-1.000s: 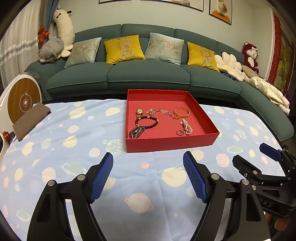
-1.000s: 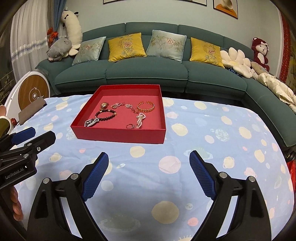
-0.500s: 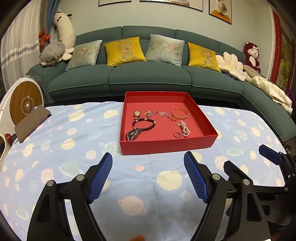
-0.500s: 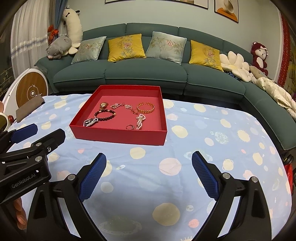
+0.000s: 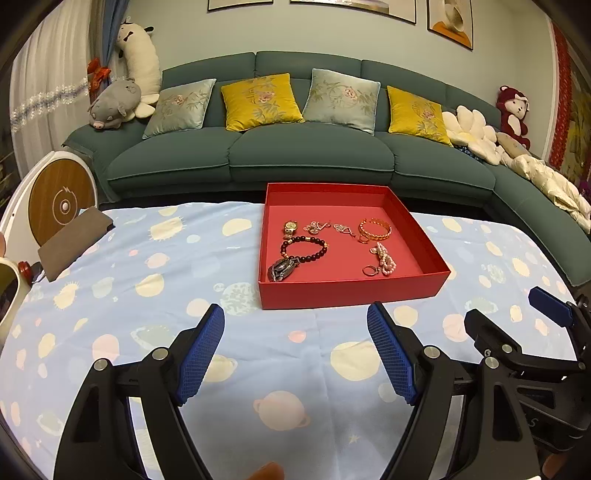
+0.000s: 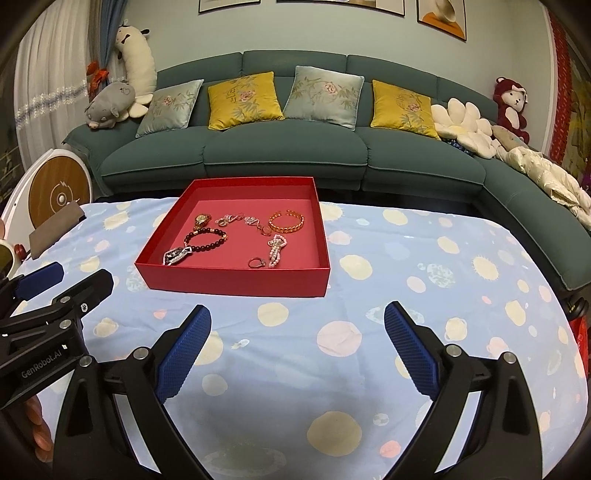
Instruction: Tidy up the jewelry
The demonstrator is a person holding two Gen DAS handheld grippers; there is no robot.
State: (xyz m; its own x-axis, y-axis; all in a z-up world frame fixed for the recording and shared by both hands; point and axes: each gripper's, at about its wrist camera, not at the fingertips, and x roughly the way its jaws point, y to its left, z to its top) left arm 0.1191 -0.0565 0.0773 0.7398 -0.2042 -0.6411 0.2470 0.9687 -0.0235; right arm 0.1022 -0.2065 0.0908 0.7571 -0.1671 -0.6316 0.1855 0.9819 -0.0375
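Both views are evenly, rather dimly lit from overhead. Soft shadows are cast on the tablecloth [image 6: 332, 369] near its front edge. Strong fisheye bending and dark vignetting are seen at the corners; focus is sharp.

A home living room: a long green corner sofa [image 5: 306, 162] with patterned cushions [image 5: 260, 101], plush toys [image 5: 114, 105] on its ends, framed pictures [image 5: 448, 18] on the wall, and a curtain [image 5: 33, 99] at the left.
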